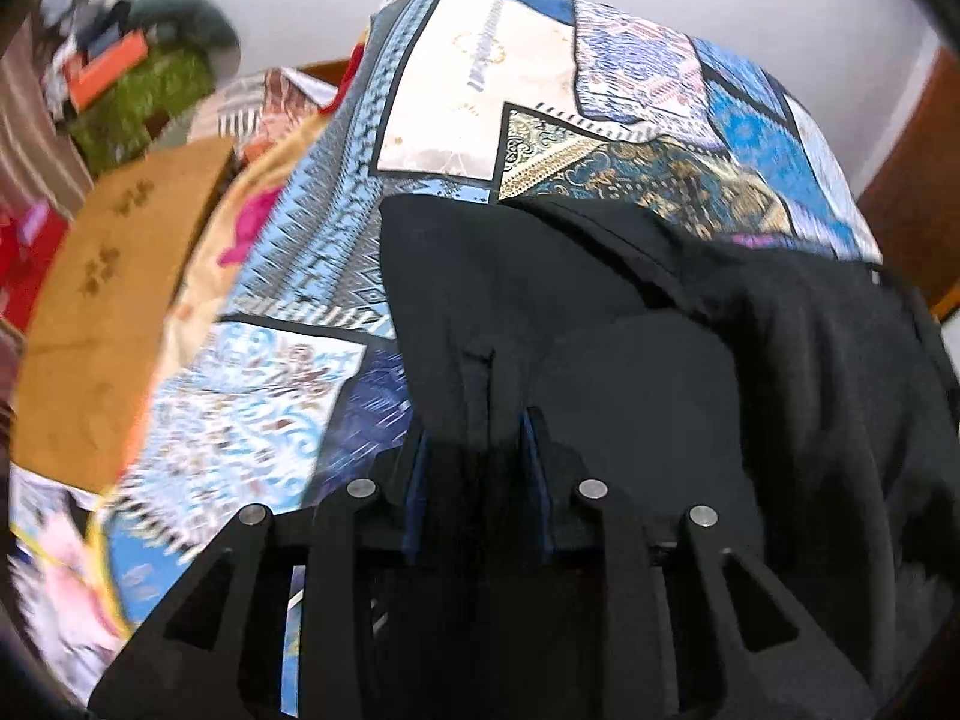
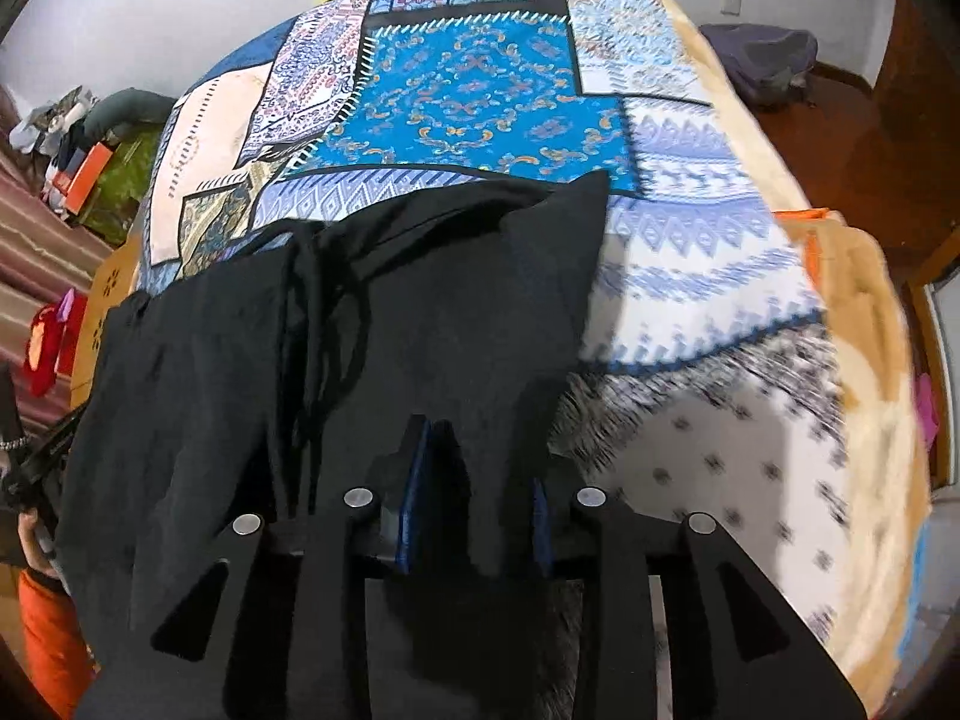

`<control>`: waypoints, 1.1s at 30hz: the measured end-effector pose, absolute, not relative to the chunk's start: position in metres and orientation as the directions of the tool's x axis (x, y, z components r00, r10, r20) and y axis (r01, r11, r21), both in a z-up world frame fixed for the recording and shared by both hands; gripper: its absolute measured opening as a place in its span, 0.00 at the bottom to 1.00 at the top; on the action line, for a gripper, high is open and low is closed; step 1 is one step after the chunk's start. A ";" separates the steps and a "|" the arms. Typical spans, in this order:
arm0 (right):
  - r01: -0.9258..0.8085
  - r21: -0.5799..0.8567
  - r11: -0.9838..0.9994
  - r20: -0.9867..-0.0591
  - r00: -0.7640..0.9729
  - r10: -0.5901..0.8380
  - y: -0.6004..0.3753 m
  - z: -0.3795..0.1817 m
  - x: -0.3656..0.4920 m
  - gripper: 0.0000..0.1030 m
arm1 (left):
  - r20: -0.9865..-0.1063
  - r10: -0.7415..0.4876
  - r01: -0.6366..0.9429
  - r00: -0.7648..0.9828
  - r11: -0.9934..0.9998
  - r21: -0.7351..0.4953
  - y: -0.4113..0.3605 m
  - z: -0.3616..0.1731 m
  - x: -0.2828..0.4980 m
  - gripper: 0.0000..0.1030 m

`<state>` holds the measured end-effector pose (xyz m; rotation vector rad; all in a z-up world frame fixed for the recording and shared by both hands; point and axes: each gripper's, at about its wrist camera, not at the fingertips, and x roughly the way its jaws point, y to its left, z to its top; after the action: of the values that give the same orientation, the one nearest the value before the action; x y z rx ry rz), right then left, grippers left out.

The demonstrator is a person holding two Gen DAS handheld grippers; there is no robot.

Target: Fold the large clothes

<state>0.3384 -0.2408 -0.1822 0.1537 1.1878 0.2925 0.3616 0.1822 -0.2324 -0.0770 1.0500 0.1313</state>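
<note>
patchwork bedspread (image 2: 480,96) | black garment (image 2: 420,312) (long axis sideways) | both claws clamped

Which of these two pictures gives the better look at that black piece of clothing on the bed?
The right wrist view. There the black garment spreads across the patterned bedspread, with its far edge and drawstring visible. The left wrist view shows only a close, dark, bunched part of it, filling the lower right of the picture.
</note>
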 end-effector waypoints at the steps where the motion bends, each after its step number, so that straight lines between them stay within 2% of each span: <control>1: -0.153 0.252 0.956 -0.888 0.355 0.291 -0.241 -0.176 0.332 0.26 | -0.865 0.085 -0.136 0.495 0.991 0.020 0.180 -0.227 0.356 0.29; 3: -0.186 0.201 0.962 -0.884 0.388 0.260 -0.242 -0.161 0.316 0.30 | -0.854 0.095 -0.121 0.512 0.992 0.038 0.178 -0.214 0.341 0.34; 5: -0.221 0.168 0.961 -0.869 0.427 0.250 -0.244 -0.144 0.297 0.47 | -0.839 0.107 -0.122 0.533 0.991 0.049 0.177 -0.200 0.324 0.42; 7: -0.236 0.139 0.962 -0.847 0.475 0.239 -0.245 -0.129 0.279 0.61 | -0.825 0.116 -0.123 0.553 0.991 0.057 0.177 -0.188 0.309 0.49; 8: -0.241 0.120 0.963 -0.835 0.501 0.229 -0.247 -0.121 0.269 0.64 | -0.818 0.117 -0.122 0.563 0.991 0.058 0.177 -0.181 0.299 0.51; 10: -0.255 0.101 0.962 -0.815 0.533 0.227 -0.249 -0.107 0.249 0.66 | -0.809 0.116 -0.122 0.576 0.991 0.056 0.178 -0.172 0.282 0.59; 13: -0.268 0.096 0.959 -0.809 0.540 0.232 -0.252 -0.097 0.231 0.67 | -0.803 0.110 -0.126 0.586 0.991 0.044 0.181 -0.160 0.252 0.66; 18: -0.274 0.102 0.956 -0.812 0.532 0.239 -0.259 -0.099 0.205 0.67 | -0.815 0.090 -0.147 0.573 0.989 0.006 0.194 -0.166 0.212 0.68; 28: -0.191 0.201 0.961 -0.866 0.425 0.265 -0.293 -0.151 0.170 0.67 | -0.918 -0.012 -0.256 0.397 0.959 -0.124 0.233 -0.253 0.153 0.68; 31: -0.165 0.229 0.959 -0.877 0.393 0.276 -0.300 -0.166 0.161 0.67 | -0.930 -0.042 -0.282 0.365 0.947 -0.154 0.237 -0.274 0.144 0.68; 33: -0.151 0.252 0.956 -0.878 0.380 0.292 -0.303 -0.174 0.155 0.67 | -0.926 -0.103 -0.296 0.364 0.930 -0.220 0.240 -0.285 0.140 0.68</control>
<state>0.1553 -0.3033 -0.1744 0.1380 1.1478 0.2839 0.1402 0.2396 -0.2847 -0.3805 1.2005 0.1278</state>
